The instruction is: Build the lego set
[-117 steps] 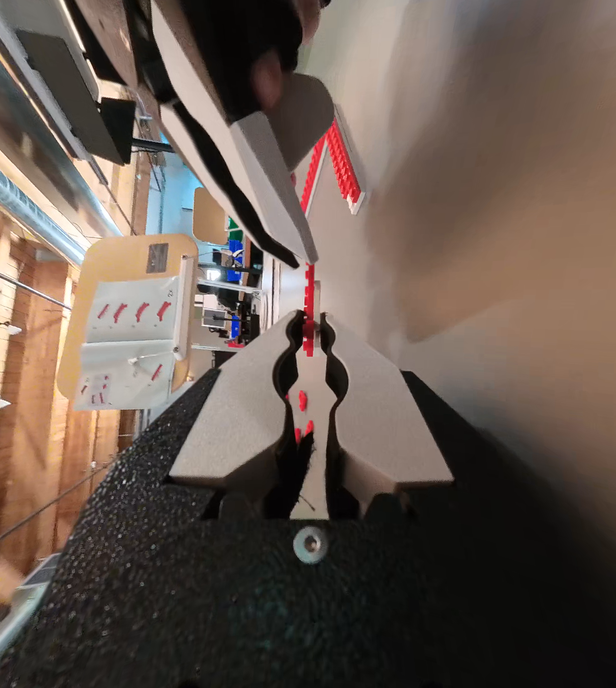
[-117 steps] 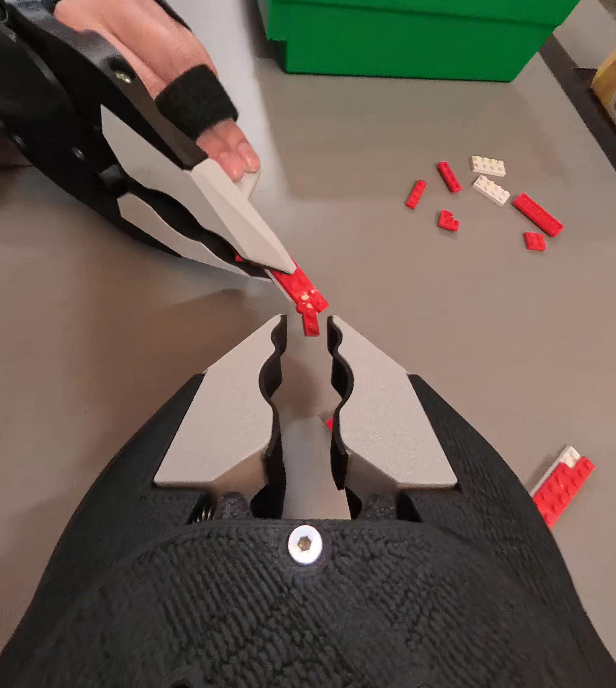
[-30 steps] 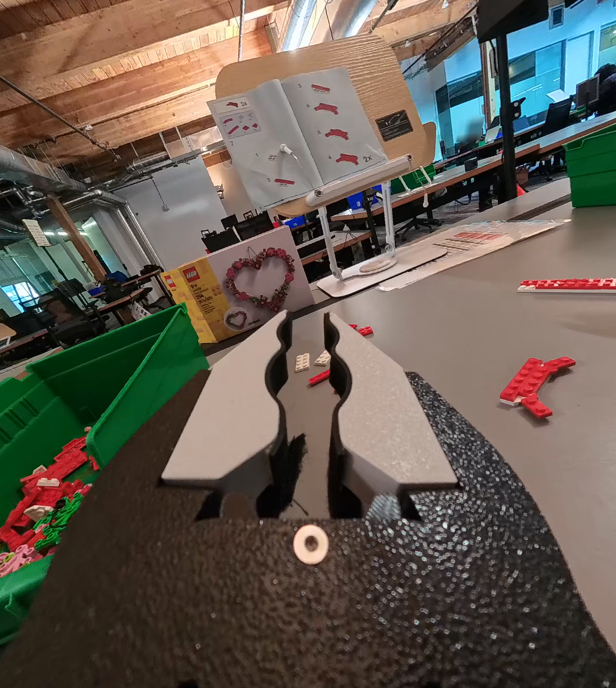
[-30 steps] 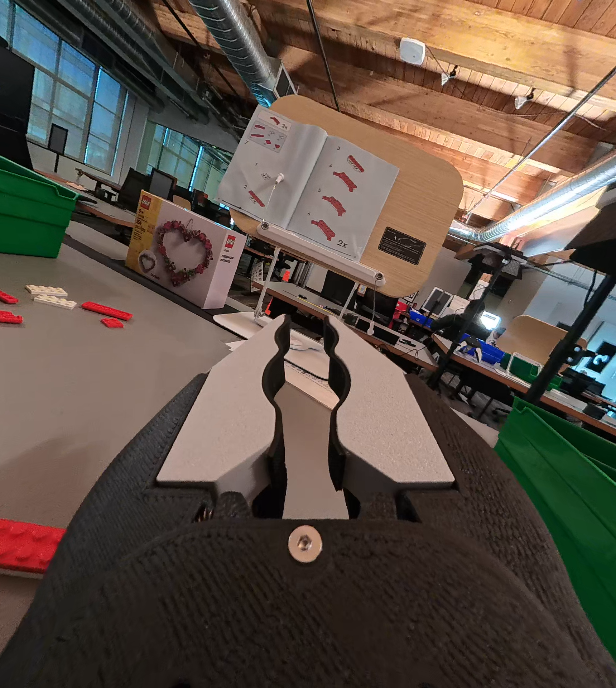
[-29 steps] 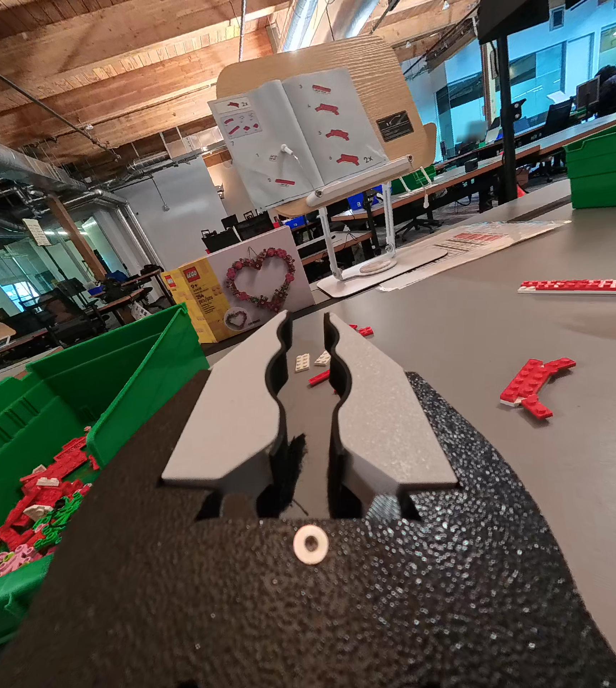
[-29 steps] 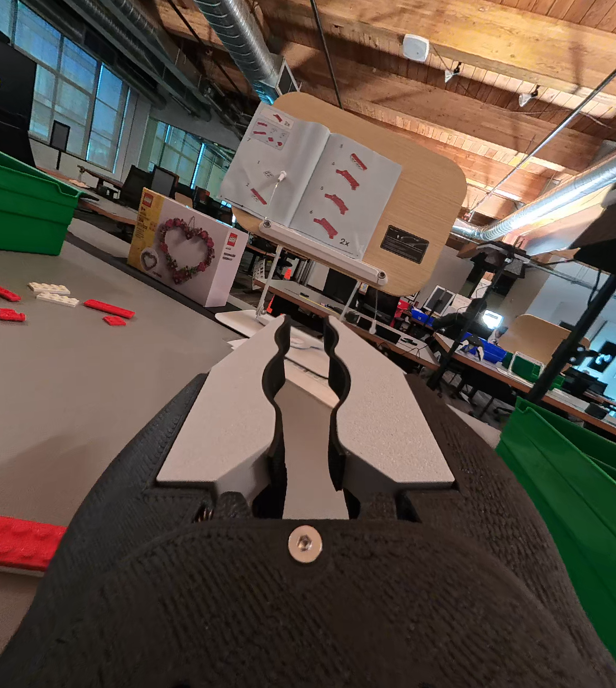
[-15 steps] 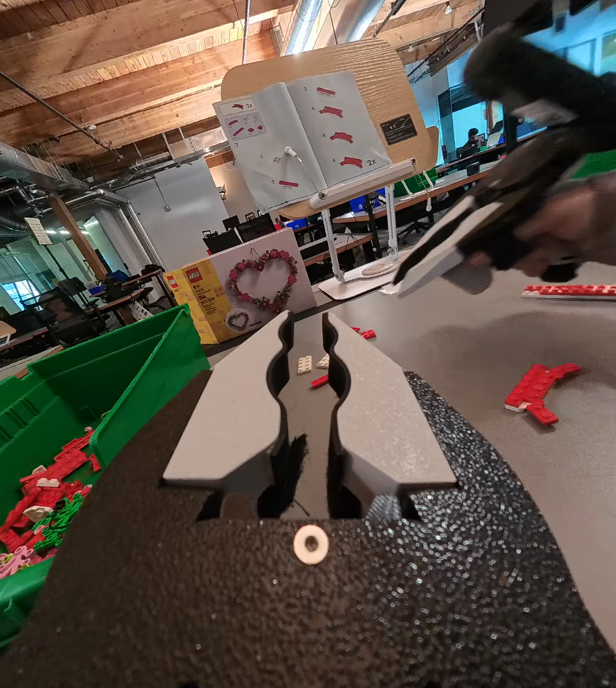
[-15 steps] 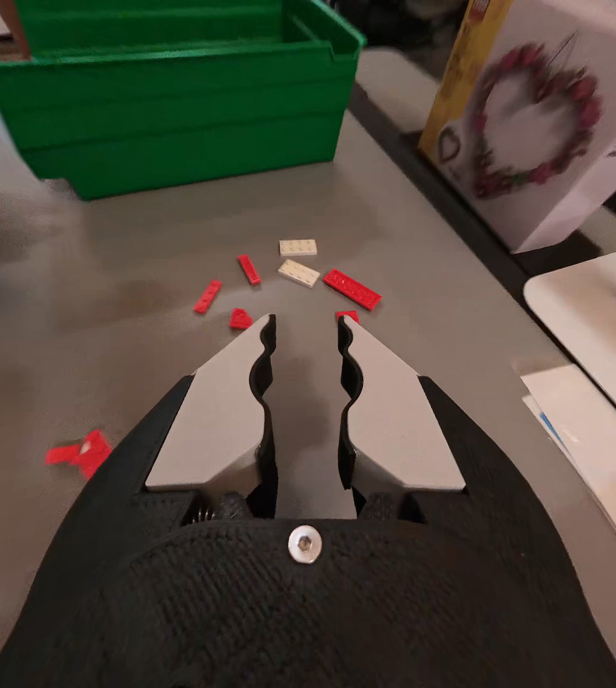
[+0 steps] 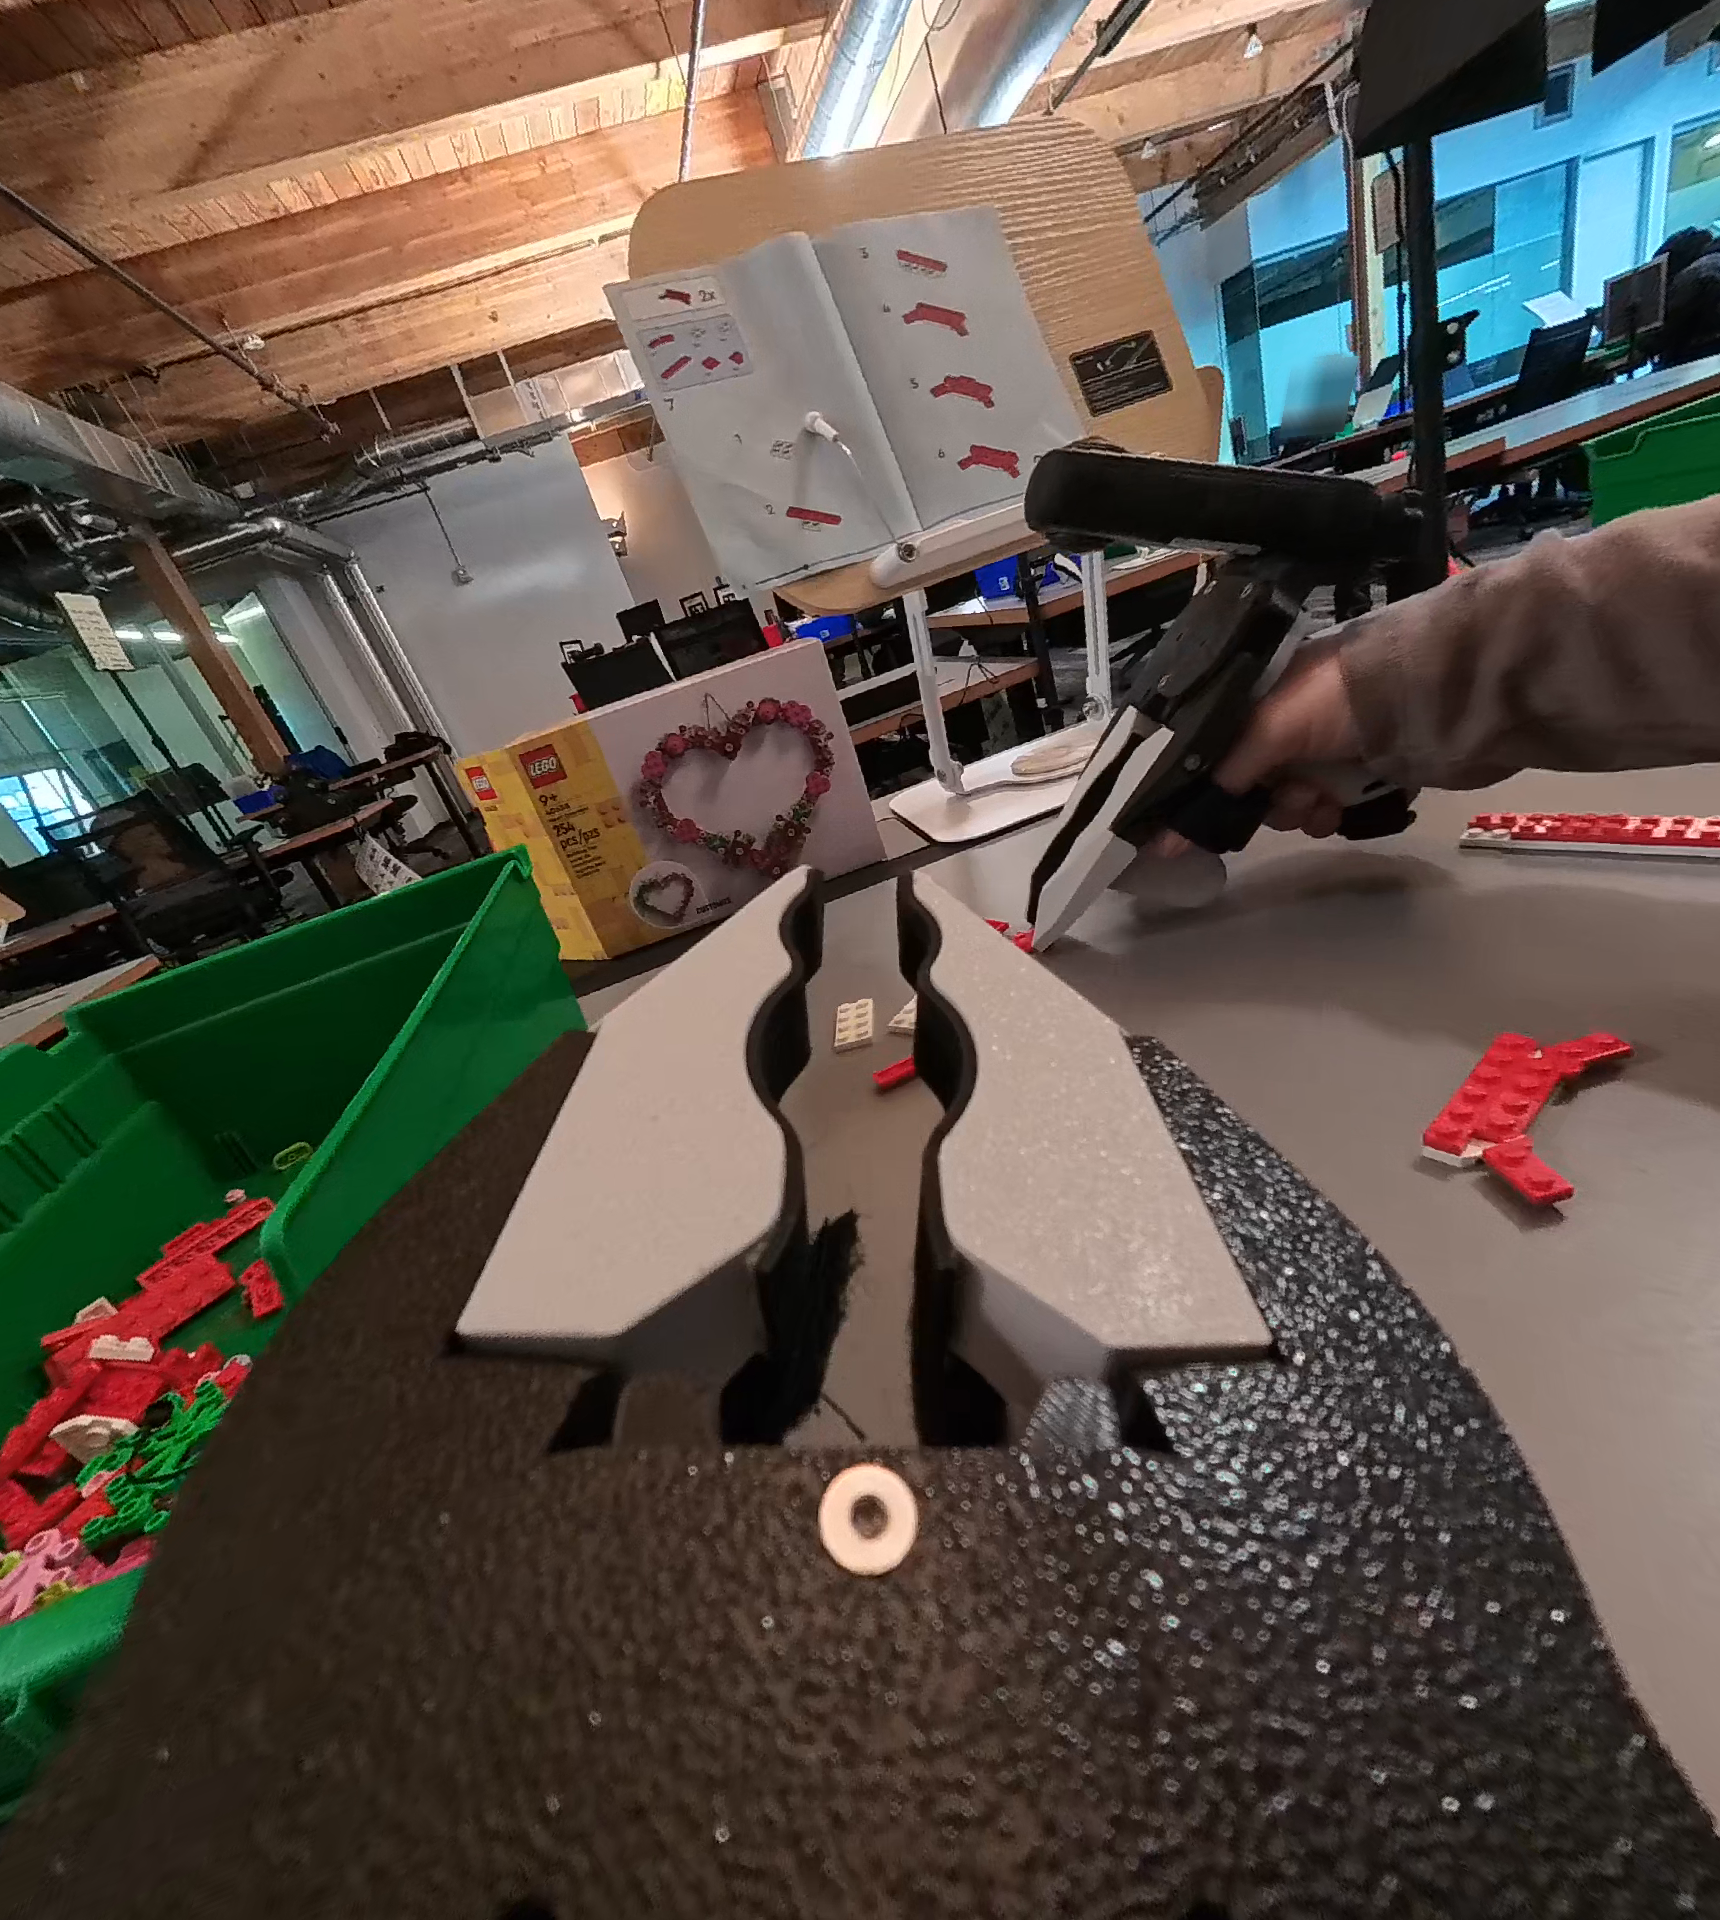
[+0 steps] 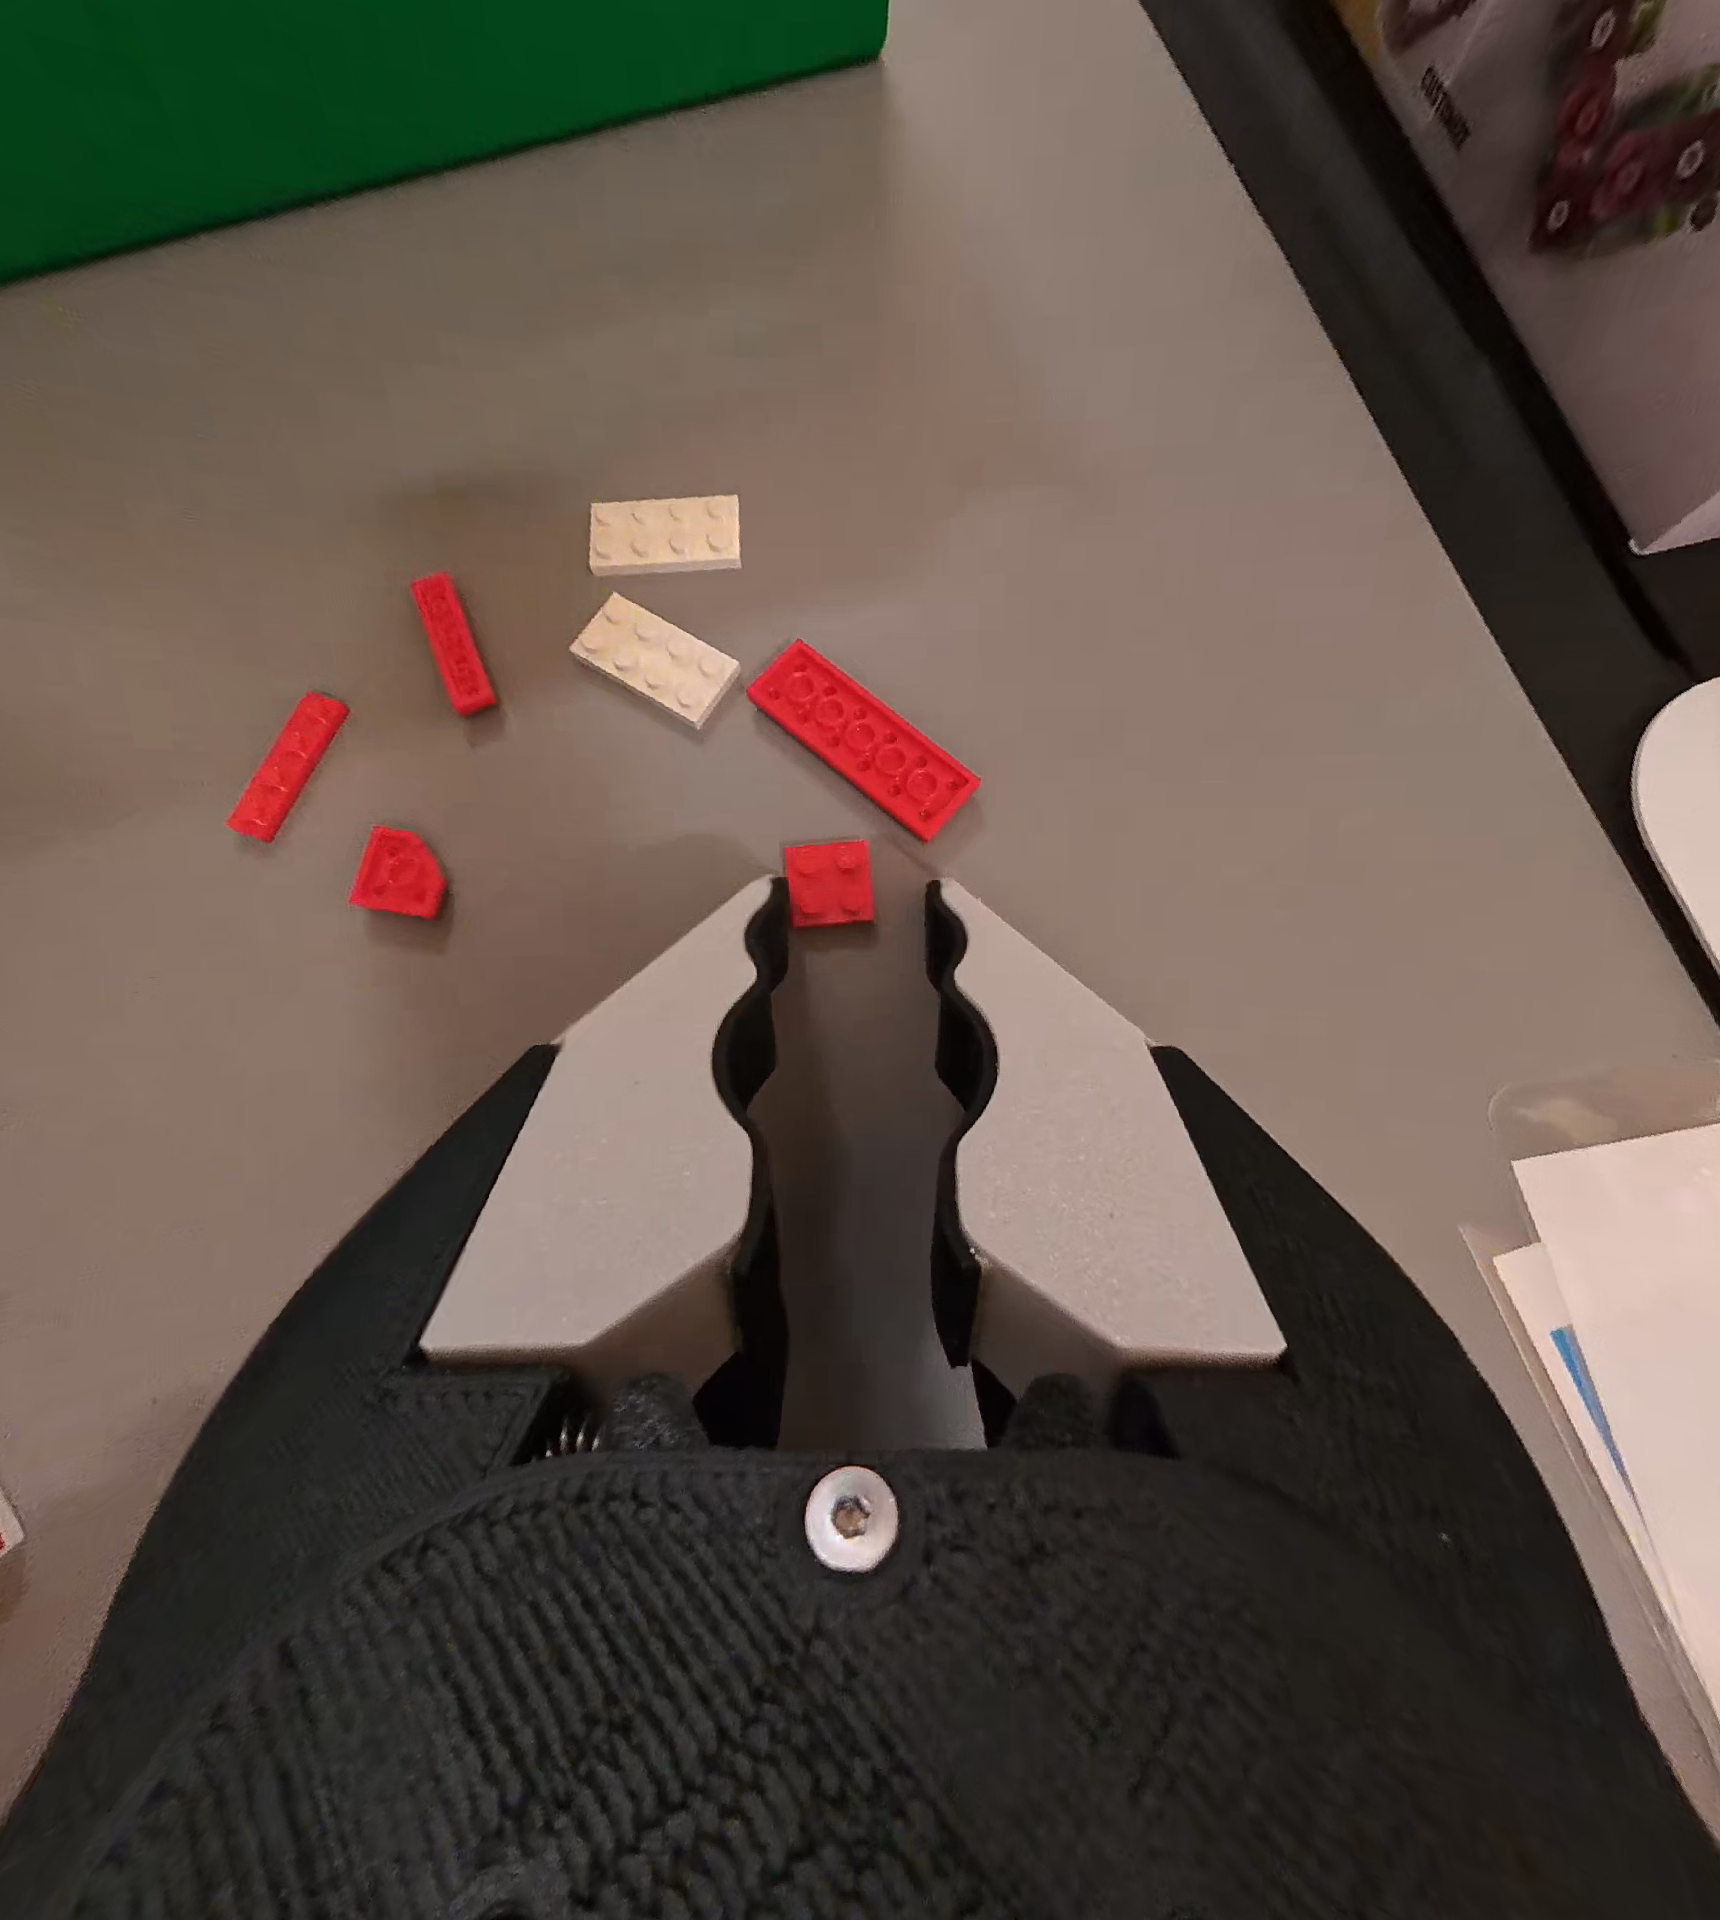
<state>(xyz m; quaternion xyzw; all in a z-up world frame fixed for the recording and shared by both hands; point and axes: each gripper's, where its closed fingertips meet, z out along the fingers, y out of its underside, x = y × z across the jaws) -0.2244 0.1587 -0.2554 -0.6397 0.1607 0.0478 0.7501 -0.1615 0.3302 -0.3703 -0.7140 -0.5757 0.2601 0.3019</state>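
Landmark: the small red square plate (image 10: 830, 881), lying flat on the grey table (image 10: 1043, 416).

Far to its left, the green bin (image 9: 212, 1091) held a loose heap of red, white, green and pink parts beside your left gripper (image 9: 856, 914). That gripper sat idle with its jaws a narrow gap apart, gripping nothing.

Nearer the landmark's left lay 2 narrow red strips (image 10: 288, 765) and a red plate with 1 rounded corner (image 10: 398, 872), all apart from each other. Just beyond the landmark lay 2 white plates (image 10: 664, 533) and, beside them, a longer red plate (image 10: 863, 737), underside up.

Your right gripper (image 10: 851, 894) had its jaws spread wide and empty, tips at table level. The left tip was touching or nearly touching the square plate's edge; the right tip stood clear of it.

To the landmark's right, in the left wrist view, sat a bent red sub-assembly (image 9: 1505, 1101) with a white plate beneath, and farther off a long red-and-white strip (image 9: 1645, 834).

Progress, as judged: early. 2 small pieces were built, many parts remained unsorted, and the square plate was not yet gripped.
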